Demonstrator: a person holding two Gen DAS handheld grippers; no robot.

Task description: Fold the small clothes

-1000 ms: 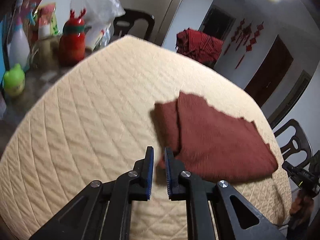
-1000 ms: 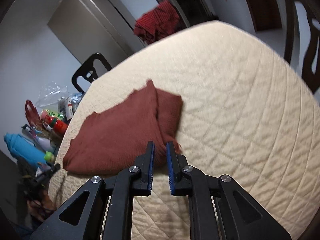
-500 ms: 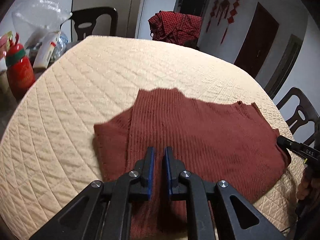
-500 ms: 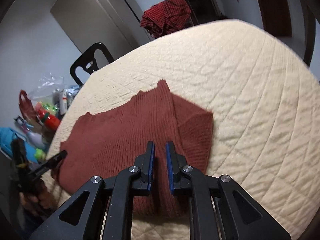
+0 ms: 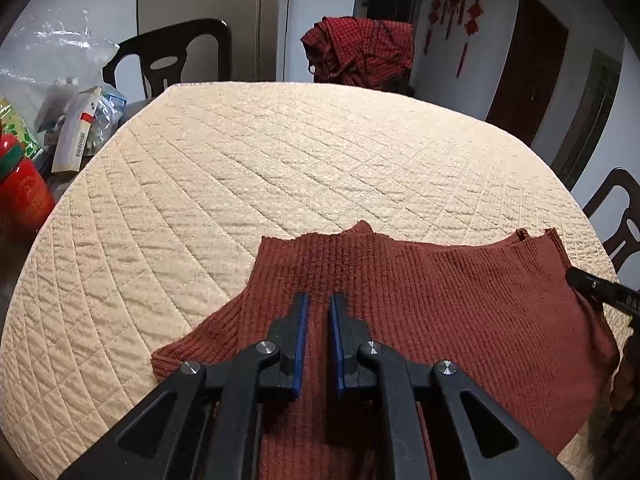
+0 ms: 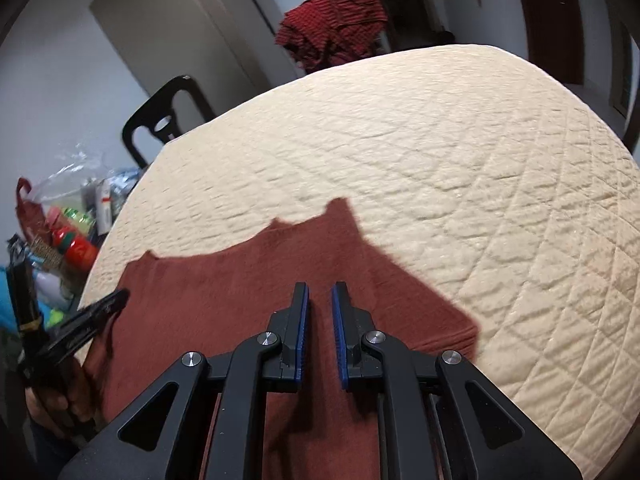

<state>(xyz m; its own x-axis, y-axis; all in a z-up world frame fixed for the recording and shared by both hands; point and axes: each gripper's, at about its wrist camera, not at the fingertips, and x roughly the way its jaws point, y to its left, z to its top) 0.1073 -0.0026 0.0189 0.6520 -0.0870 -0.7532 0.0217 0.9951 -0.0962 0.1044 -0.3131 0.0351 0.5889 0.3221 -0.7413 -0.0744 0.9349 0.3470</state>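
From the left wrist, the left gripper hangs over the sweater on the quilt, jaws narrowly parted, empty. Left of the quilt, a plastic bag holds boxes. From the right wrist, the right gripper hangs over the sweater, its gap narrow too, gripping nothing.

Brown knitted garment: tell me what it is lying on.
The brown knitted garment lies flat on the cream quilted cover spread over the table. The quilt directly beneath it is hidden, as is the tabletop itself. Both hand-held grippers hover above the garment, holding nothing.
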